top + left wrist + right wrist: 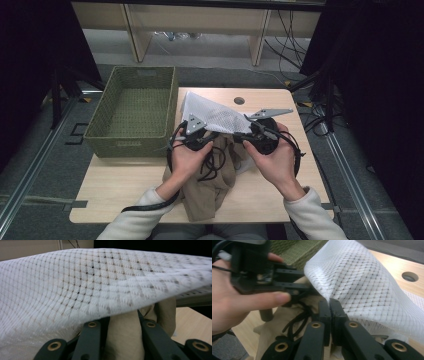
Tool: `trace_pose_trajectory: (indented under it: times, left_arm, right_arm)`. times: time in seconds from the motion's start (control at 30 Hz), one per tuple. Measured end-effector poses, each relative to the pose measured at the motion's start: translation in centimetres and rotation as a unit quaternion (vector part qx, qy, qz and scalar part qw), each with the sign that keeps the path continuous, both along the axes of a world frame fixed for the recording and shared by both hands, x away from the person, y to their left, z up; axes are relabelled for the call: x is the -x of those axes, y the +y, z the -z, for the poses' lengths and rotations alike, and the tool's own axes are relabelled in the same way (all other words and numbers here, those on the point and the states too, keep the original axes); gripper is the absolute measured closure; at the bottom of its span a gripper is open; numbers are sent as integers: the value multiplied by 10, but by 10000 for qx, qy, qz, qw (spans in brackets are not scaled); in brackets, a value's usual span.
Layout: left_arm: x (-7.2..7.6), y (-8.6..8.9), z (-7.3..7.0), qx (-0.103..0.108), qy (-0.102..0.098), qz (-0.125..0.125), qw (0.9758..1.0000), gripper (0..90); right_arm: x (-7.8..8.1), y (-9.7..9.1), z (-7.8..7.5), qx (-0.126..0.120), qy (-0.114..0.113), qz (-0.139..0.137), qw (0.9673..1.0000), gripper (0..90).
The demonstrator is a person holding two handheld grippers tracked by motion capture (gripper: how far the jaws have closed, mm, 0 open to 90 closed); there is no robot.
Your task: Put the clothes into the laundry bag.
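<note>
We hold the mesh bag [216, 118]: right gripper [329, 302] pinches its edge closed, left gripper [122, 322] clamps tan garment [123, 340]. The thin mesh may slip from the right jaws if we pull apart.

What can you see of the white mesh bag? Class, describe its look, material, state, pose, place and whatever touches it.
The white mesh bag looks like soft net fabric with a diamond weave and small holes. It is lifted off the wooden table, stretched between the two grippers beside the green woven basket. The right gripper is shut on its edge; the left gripper reaches in beneath it around the beige garment, which seems partly tucked inside. Its far corner rests on the table.
</note>
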State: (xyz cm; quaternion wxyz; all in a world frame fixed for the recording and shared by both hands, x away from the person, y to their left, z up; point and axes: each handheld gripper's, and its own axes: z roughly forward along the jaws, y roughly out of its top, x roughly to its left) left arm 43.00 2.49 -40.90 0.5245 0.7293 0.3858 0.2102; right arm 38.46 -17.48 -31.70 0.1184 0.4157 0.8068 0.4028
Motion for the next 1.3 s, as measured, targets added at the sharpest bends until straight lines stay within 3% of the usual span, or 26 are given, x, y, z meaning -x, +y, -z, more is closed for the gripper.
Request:
trace_pose_trajectory:
  times: [0.07,0.13,0.17,0.27,0.37,0.4,0.43,0.53,0.57,0.6,0.63,0.67,0.77,0.83,0.87,0.9,0.93,1.0,1.03,1.13,1.2,1.23,1.3]
  left_arm:
    - [-3,-4,4,-24,39,-22,10000,770]
    - [-13,-13,17,-248,118,-55,9996,765]
    - [-16,-15,23,-319,131,-83,9994,763]
    - [-21,-17,31,-323,166,-97,9993,740]
    - [-24,-15,38,-397,202,-46,9990,648]
    - [-22,-14,38,-397,251,5,9989,601]
    - [-20,-13,36,-417,236,31,9988,558]
    - [-10,-10,29,-446,88,72,9989,452]
    - [4,-7,18,-496,-172,108,9986,429]
    - [4,-7,18,-496,-172,108,9986,419]
    - [13,-5,12,-534,-317,130,9980,419]
    - [29,-3,0,-499,-544,170,9971,421]
    - [39,-2,-9,-532,-728,310,9954,437]
    - [46,-12,-3,-880,-559,560,9930,399]
    - [46,-12,-3,-880,-559,560,9930,370]
    - [42,-18,10,-1244,-452,570,9896,345]
    - [42,-18,10,-1244,-452,570,9896,310]
    - [35,-17,24,-1414,-239,365,9890,260]
    - [36,-16,26,-1313,-218,283,9907,242]
    - [37,-10,26,-1238,-107,354,9916,220]
    - [39,-3,25,-1137,-115,366,9928,214]
    - [39,8,24,-979,67,320,9947,211]
    - [39,17,25,-933,68,336,9951,206]
  right_arm:
    - [-4,0,4,29,45,8,10000,900]
    - [-11,-2,11,65,73,4,10000,899]
    - [-14,-2,14,66,197,85,9997,899]
    - [-22,-3,23,28,310,216,9993,899]
    - [-39,-9,43,130,465,353,9982,899]
    - [-43,-11,46,206,366,299,9987,899]
    - [-44,-12,48,160,410,353,9984,899]
    - [-47,-14,49,164,370,375,9985,898]
    - [-46,-15,48,158,338,447,9983,899]
    - [-46,-15,48,158,338,447,9983,899]
    - [-47,-16,46,313,270,454,9981,898]
    - [-45,-15,45,142,419,579,9973,899]
    - [-45,-16,45,115,432,565,9974,898]
    - [-45,-15,45,143,368,534,9978,898]
    - [-46,-15,46,108,279,460,9985,898]
    - [-46,-14,46,155,266,507,9982,898]
    - [-46,-14,46,155,266,507,9982,898]
    - [-48,-16,46,230,300,435,9983,898]
    - [-48,-18,46,212,318,422,9984,898]
    - [-48,-19,46,143,393,564,9975,898]
    - [-50,-20,48,127,337,490,9982,898]
    - [-50,-20,48,177,370,494,9979,898]
    - [-48,-18,47,172,328,503,9980,898]
